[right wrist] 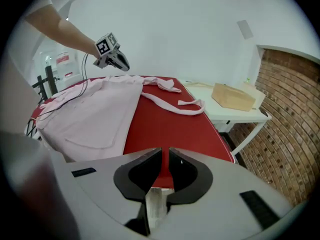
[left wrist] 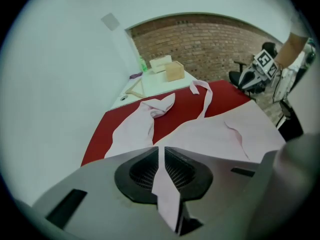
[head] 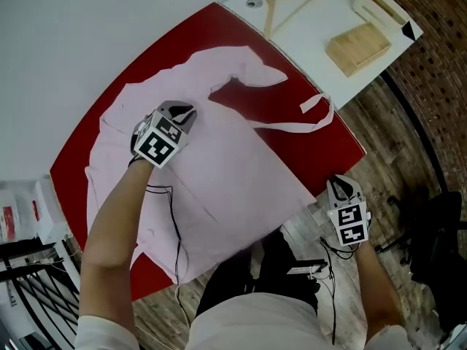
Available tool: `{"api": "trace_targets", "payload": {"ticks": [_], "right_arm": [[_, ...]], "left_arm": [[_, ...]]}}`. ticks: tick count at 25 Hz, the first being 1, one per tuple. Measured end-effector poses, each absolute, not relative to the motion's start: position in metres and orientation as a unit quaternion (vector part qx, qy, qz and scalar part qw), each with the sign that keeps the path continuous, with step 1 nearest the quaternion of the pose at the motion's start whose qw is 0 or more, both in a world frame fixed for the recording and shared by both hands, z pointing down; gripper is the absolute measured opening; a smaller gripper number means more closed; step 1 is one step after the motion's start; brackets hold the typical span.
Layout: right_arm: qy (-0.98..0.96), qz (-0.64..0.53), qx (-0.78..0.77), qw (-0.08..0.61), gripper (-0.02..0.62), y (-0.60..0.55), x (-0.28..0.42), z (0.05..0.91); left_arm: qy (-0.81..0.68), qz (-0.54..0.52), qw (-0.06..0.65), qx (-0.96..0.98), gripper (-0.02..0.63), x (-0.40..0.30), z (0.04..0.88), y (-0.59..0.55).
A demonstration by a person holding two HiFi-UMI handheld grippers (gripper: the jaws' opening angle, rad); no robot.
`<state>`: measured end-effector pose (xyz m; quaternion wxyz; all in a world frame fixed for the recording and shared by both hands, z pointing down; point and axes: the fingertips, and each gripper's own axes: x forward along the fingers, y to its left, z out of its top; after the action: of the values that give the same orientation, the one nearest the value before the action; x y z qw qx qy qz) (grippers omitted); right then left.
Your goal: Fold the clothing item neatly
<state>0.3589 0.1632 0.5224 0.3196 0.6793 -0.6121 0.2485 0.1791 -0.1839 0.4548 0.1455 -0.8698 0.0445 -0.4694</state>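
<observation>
I am pinching the pink garment (head: pixel 241 181) tight in my left gripper (head: pixel 184 113), likely to fold it over. My right gripper (head: pixel 339 186) is waiting closed, apparently empty, just off the red table (head: pixel 321 155).

Pink cloth garment (head: pixel 241 181) matt; red tabletop (head: pixel 162 52) smooth; box (head: pixel 357 46) probably wood.

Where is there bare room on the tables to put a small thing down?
The red table is bare at its right corner, bordered by the garment, its loose strap and the table edge. The white table is free between the hanger and the wooden box. Elsewhere the garment crowds the red top.
</observation>
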Motion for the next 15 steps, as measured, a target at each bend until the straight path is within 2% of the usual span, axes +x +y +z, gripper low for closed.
{"api": "trace_targets", "payload": {"ticks": [5, 15], "right_arm": [[-0.617, 0.213, 0.668, 0.357, 0.026, 0.132, 0.351, 0.507], [-0.607, 0.155, 0.653, 0.426, 0.026, 0.050, 0.338, 0.484]], "left_arm": [[0.079, -0.447, 0.080, -0.887, 0.029, 0.130, 0.455, -0.182], [0.102, -0.446, 0.021, -0.889, 0.048, 0.030, 0.483, -0.202]]}}
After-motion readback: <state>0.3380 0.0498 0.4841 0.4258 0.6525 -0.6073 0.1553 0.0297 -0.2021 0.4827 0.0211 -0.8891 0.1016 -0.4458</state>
